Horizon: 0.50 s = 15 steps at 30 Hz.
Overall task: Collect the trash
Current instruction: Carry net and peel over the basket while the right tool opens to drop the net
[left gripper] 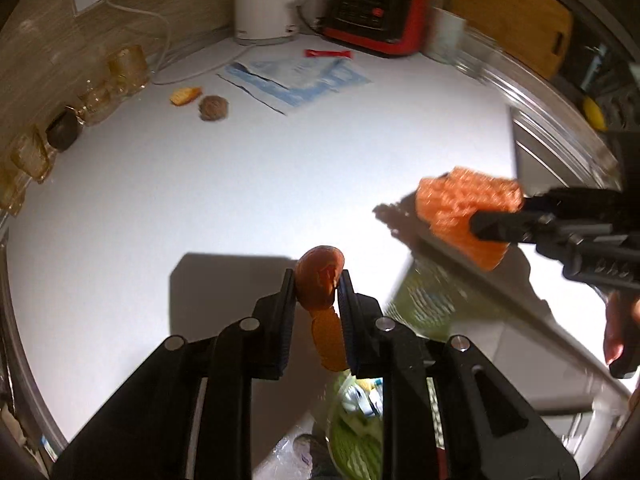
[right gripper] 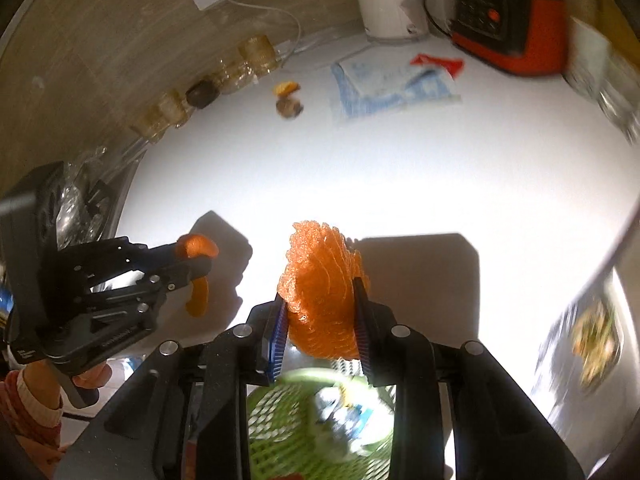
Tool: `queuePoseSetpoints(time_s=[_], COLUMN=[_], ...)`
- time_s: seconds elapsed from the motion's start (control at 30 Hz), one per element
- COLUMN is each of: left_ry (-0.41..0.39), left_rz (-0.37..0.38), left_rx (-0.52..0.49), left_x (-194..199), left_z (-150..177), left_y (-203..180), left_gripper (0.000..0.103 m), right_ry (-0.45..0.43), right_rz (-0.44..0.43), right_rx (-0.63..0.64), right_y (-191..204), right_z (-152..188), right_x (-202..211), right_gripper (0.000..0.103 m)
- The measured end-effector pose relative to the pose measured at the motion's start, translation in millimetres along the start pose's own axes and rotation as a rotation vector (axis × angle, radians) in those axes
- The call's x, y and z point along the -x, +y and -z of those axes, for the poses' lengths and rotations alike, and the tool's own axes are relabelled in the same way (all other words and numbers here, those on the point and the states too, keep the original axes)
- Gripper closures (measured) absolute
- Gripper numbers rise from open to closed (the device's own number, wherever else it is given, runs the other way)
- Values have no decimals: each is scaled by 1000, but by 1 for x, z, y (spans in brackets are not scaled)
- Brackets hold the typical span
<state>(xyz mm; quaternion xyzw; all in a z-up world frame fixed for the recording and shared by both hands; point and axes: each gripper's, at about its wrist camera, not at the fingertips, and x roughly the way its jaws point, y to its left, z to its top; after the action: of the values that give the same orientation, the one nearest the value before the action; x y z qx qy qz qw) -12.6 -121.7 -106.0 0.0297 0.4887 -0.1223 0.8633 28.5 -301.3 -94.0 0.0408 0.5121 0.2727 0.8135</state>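
While both grippers are held above the smooth white table (left gripper: 280, 184), a piece of trash is clamped in each. In the left gripper (left gripper: 318, 284), a curled strip of orange peel (left gripper: 320, 276) is pinched between narrow jaws, its glossy end bulging above the ribbed pads and a thinner tail hanging below them. In the right gripper (right gripper: 320, 300), a crumpled wad of orange foam netting (right gripper: 320, 280) is squeezed by jaws set a little wider; its surface is bubbly and layered like mesh. Below both grippers, past the table's near edge, a green plastic basket (right gripper: 280, 432) with an open lattice wall is seen, with blurred wrappers already inside.

Far back on the table, more trash is left lying: a flat blue and white plastic pouch (left gripper: 296, 80), a small red wrapper (left gripper: 330, 54), a yellowish ridged scrap (left gripper: 185, 96) and a round brownish lump (left gripper: 214, 108) just beside it. Along the wood-grain wall, a row of amber glass jars (left gripper: 128, 68) is lined up, and a white cylindrical kettle (left gripper: 262, 0) and a red and black appliance (left gripper: 376, 12) are stood at the back.
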Motion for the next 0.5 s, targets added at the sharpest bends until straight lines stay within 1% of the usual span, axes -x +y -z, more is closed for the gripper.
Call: queuePoseSetpoints(time_s=[0.2, 0.33, 0.5], left_ry=[27, 47, 84], left_rz=[89, 121, 138], left_rx=[-79, -122, -180], left_x=[28, 38, 41], left_z=[63, 101, 138], left_y=[-23, -37, -49], left_gripper=[82, 82, 82], right_ry=[-6, 3, 45], right_rz=[50, 100, 154], right_rx=[-106, -169, -208], right_y=[29, 46, 59], right_z=[85, 139, 181], right_x=[20, 25, 15], right_gripper=[72, 72, 72])
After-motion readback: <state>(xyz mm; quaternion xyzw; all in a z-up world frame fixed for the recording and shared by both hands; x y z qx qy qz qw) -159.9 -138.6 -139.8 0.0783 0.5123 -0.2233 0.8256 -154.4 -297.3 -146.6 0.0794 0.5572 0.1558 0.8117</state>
